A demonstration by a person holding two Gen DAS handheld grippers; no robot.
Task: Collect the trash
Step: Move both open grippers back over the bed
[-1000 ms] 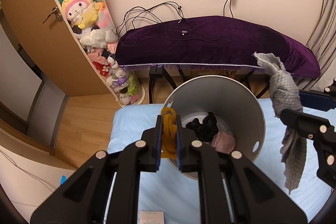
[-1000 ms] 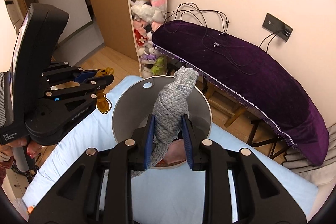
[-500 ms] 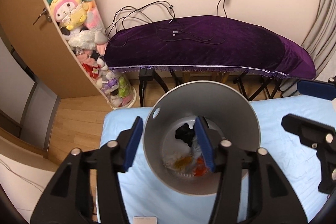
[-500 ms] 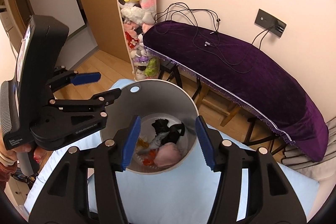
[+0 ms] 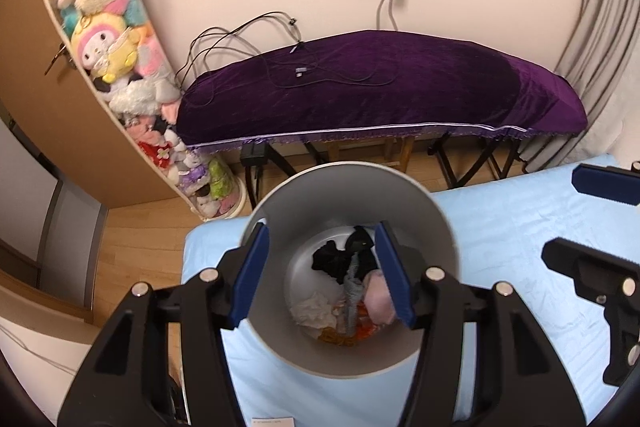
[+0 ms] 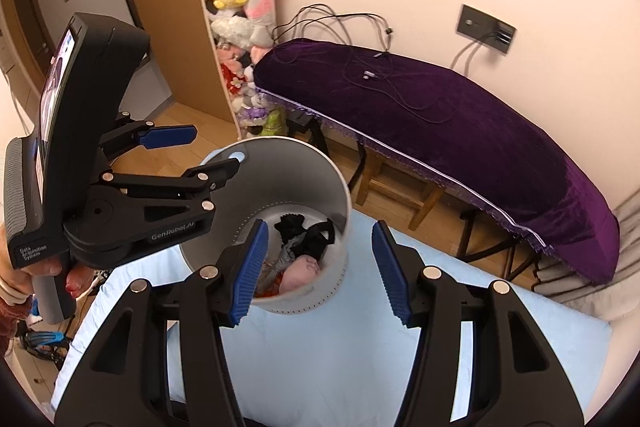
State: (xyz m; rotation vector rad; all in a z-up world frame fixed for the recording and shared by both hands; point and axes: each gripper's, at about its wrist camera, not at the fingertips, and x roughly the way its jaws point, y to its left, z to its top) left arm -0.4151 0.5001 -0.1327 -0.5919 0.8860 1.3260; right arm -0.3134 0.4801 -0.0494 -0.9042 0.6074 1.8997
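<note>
1. Both cloths have gone from the claws since a second ago; the grey cloth (image 5: pixel 351 301) now lies in the bin (image 5: pixel 424 211) among black (image 5: pixel 336 259), pink (image 5: pixel 378 297) and white (image 5: pixel 314 311) scraps.
2. Left claw (image 5: pixel 320 275) hangs over the bin mouth, fingers apart, holding nothing.
3. Right claw (image 6: pixel 318 267) is spread wide and bare, with the bin at its 10 o'clock.
4. The bin stands on the blue bed (image 5: pixel 520 227).

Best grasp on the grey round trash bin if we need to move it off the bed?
Probably the top rim of the grey round trash bin, from above: it stands upright and open on the light blue bedsheet, with a thin wall one finger can drop inside. Take the right side; the open right gripper is nearest.
</note>
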